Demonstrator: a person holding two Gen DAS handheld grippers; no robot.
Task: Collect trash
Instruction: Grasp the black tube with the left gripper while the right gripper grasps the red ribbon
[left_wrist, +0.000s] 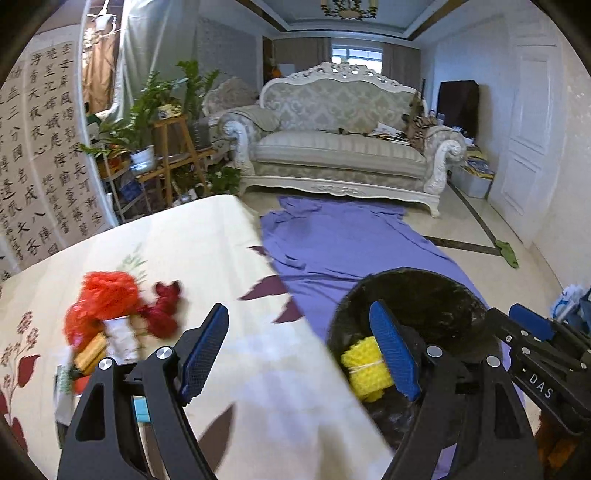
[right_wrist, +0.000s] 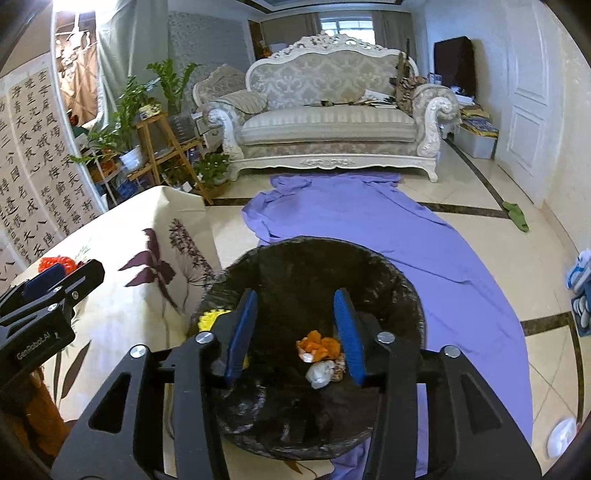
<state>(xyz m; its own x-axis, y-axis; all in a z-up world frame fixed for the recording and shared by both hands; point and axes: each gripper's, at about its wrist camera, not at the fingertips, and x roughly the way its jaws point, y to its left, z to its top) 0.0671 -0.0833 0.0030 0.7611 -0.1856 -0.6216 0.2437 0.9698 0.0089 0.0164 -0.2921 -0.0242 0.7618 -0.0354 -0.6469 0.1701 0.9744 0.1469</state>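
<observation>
The left tongs (left_wrist: 299, 354) sit nearest the lens, their blue pads spread wide with nothing between them, straddling the right edge of the tabletop (left_wrist: 221, 266) and the rim of the trash bin (left_wrist: 417, 284). The right tongs (right_wrist: 295, 332) hang over the bin's mouth, pads partly apart and empty; below the gap lie an orange scrap (right_wrist: 319, 345) and a pale crumpled wad (right_wrist: 320, 373) on the black liner inside the bin.

A yellow foam net (left_wrist: 365, 369) rests inside the bin against its wall nearest the tabletop, partly hidden behind the left tongs' right pad.

More trash is on the tabletop, toward its left side: a red mesh net (left_wrist: 105, 299), a dark red crumpled piece (left_wrist: 164, 308) just beside it, a white wrapper (left_wrist: 122, 338) and a small tan packet (left_wrist: 90, 352) touching the pile. The picture is blurred there, so finer detail is unclear.

The tabletop is covered by a cream cloth printed with purple leaves and flowers. The bin stands on the floor just beside the tabletop's right edge, on a purple sheet (right_wrist: 424, 236) that runs back to a white carved sofa (left_wrist: 340, 147). Potted plants (left_wrist: 147, 122) stand beyond the tabletop's far corner.
</observation>
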